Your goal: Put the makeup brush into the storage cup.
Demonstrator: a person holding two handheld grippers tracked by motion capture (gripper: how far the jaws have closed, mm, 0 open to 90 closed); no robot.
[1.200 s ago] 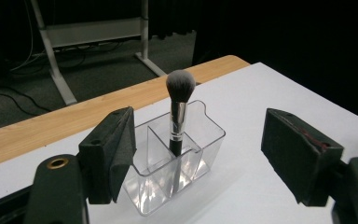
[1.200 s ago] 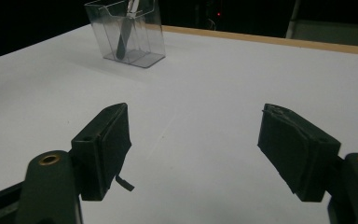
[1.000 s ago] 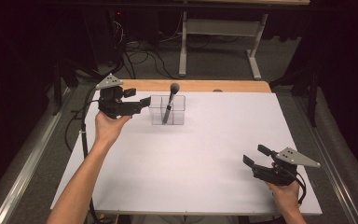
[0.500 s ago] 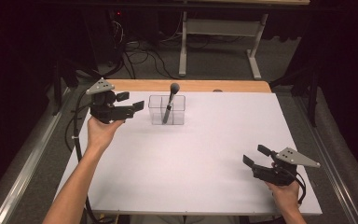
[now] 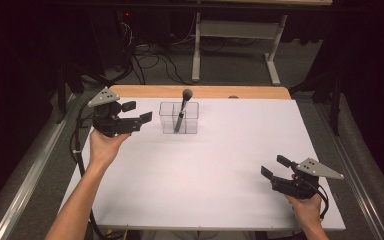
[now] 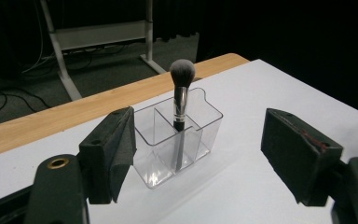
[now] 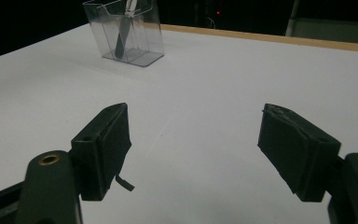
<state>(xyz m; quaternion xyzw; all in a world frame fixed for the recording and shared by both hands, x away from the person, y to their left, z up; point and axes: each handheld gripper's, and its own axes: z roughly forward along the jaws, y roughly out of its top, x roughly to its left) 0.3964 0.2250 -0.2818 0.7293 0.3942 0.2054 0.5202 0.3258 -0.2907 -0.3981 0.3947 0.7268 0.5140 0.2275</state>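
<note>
A clear plastic organiser (image 5: 179,118) with several compartments stands near the table's far edge. A makeup brush (image 5: 183,107) with a grey head stands upright in it, leaning slightly. My left gripper (image 5: 139,113) hovers to the left of the organiser, open and holding nothing, its jaws pointing at the organiser. In the left gripper view the organiser (image 6: 177,138) and brush (image 6: 181,100) show between the wide-apart jaws. My right gripper (image 5: 274,166) rests at the near right of the table, open and empty. The right gripper view shows the organiser (image 7: 126,32) far off.
The white table top (image 5: 215,165) has a wooden strip (image 5: 200,92) along its far edge. Behind it stand a metal table frame (image 5: 232,45) and cables on the floor. A rail (image 5: 27,185) runs along the table's left side.
My left gripper has drawn back to the left, away from the organiser, and stands open. The right gripper has stayed where it was.
</note>
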